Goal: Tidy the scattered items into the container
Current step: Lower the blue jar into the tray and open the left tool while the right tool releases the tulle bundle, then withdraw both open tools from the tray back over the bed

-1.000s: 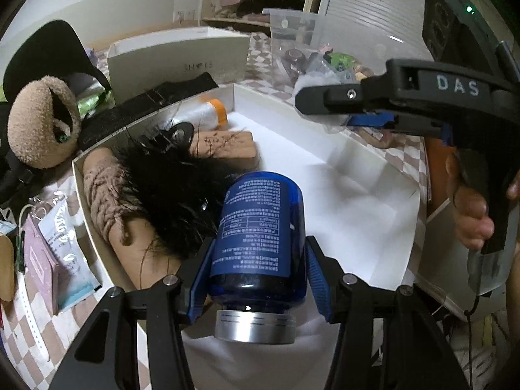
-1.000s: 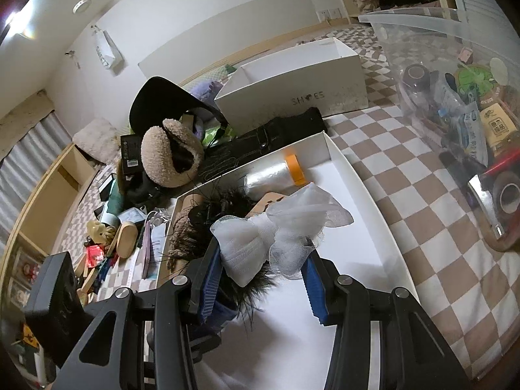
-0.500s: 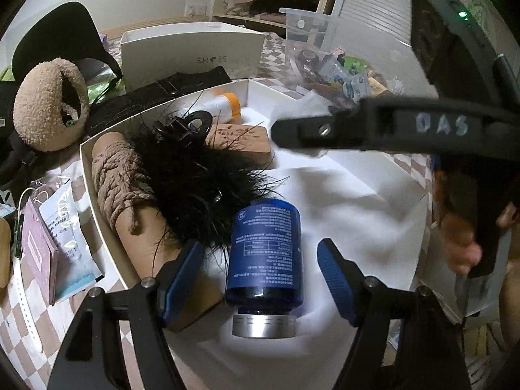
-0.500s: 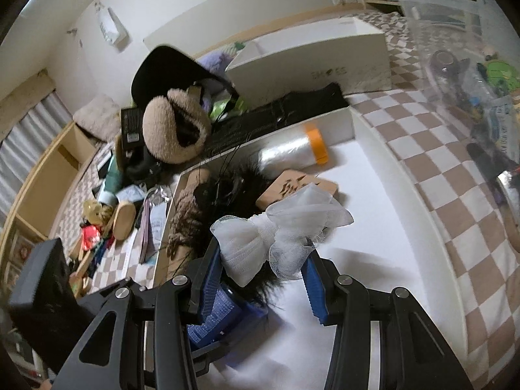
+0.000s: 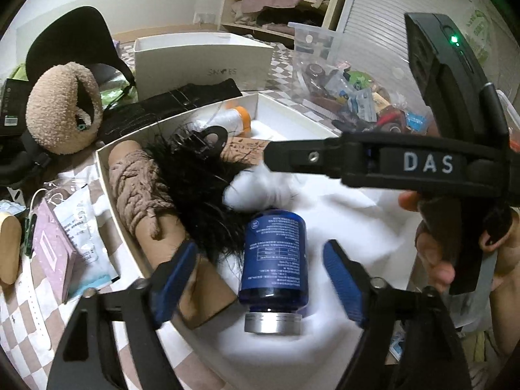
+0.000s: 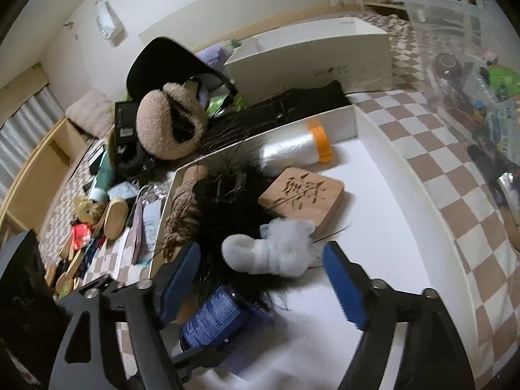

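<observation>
From my left wrist, my left gripper [image 5: 260,271] is opening, pads clear of the blue bottle [image 5: 275,255] lying between them in the white box [image 5: 292,120], silver cap toward me. My right gripper [image 5: 325,159] crosses above.

From my right wrist, the right gripper [image 6: 261,279] is opening too; the white tulle bow [image 6: 273,248] lies between its pads, untouched, on black feathers [image 6: 234,201]. The bottle [image 6: 214,318] is partly hidden.
</observation>
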